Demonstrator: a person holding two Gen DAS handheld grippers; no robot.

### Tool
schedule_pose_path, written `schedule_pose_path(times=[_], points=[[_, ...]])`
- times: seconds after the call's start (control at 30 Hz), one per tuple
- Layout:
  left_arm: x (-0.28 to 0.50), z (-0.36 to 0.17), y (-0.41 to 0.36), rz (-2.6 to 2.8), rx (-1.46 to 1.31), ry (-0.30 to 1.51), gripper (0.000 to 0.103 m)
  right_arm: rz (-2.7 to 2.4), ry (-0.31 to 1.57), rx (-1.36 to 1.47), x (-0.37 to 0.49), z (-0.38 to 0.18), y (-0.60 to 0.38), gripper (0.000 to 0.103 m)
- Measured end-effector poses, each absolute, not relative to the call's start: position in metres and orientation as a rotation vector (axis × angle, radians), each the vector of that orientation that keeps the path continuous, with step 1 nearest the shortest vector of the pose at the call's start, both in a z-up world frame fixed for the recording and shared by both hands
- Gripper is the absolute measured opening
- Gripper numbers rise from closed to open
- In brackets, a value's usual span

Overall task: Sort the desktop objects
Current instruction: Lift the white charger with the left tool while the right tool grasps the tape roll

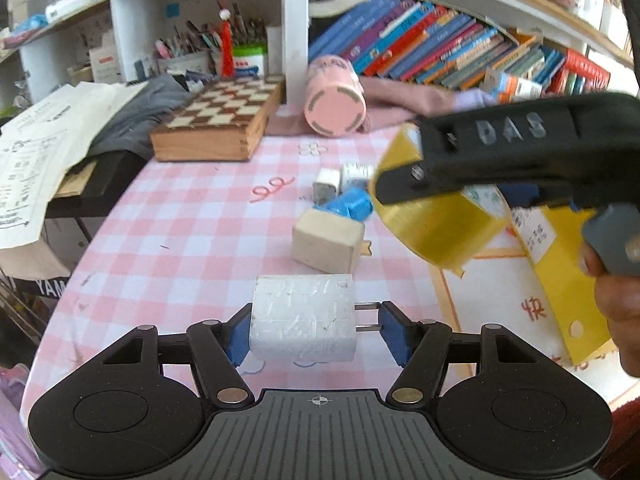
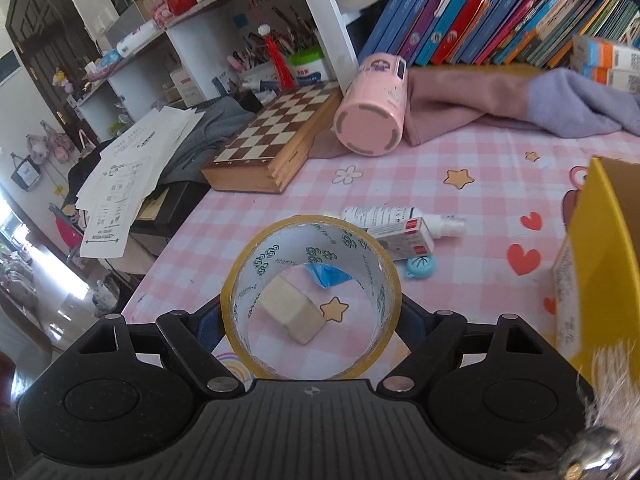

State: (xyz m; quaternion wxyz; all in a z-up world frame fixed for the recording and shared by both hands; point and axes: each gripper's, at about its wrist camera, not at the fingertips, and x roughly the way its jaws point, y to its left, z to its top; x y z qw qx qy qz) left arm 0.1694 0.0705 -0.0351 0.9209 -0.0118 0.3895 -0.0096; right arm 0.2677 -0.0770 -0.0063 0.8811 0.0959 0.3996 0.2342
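My left gripper point(image 1: 314, 322) is shut on a white plug charger point(image 1: 304, 316), its prongs against the right pad, held just above the pink checked tablecloth point(image 1: 192, 216). My right gripper point(image 2: 310, 320) is shut on a yellow tape roll point(image 2: 312, 300), held in the air; the roll also shows in the left wrist view point(image 1: 436, 224) under the black right gripper. A cream block point(image 1: 328, 242) lies on the cloth, and shows through the roll in the right wrist view point(image 2: 292, 312). A blue wrapper point(image 1: 350, 206), small white items point(image 1: 328, 182) and a spray bottle point(image 2: 384, 216) lie beyond.
A yellow open box point(image 2: 600, 264) stands at the right; it also shows in the left wrist view point(image 1: 560, 264). A chess box point(image 1: 220, 120), a pink cup on its side point(image 1: 334, 100), pink and purple cloth point(image 2: 500, 100), papers point(image 1: 36, 152) and bookshelves point(image 2: 500, 8) line the back.
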Motion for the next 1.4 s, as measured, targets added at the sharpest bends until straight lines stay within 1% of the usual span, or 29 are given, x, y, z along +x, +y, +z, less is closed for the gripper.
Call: schedule_pose_path(times=[0.27,0.63,0.97,1.4], points=[[0.14,-0.009,0.08,-0.022,-0.068,0.738,0.065,0.464,0.774,0.179,0.232,0.014,-0.091,0.083],[0.091,0.032,0.105,-0.041,-0.212,0.656,0.065,0.423,0.704,0.051,0.164,0.03,-0.099,0.083],[0.042,0.032,0.103,-0.127,-0.225,0.659,0.065,0.38,0.698,0.004,0.089,0.032,-0.096,0.083],[-0.009,0.031,0.086,-0.245,-0.227,0.666,0.065,0.25,0.722,0.054,0.015,0.027,-0.119,0.083]])
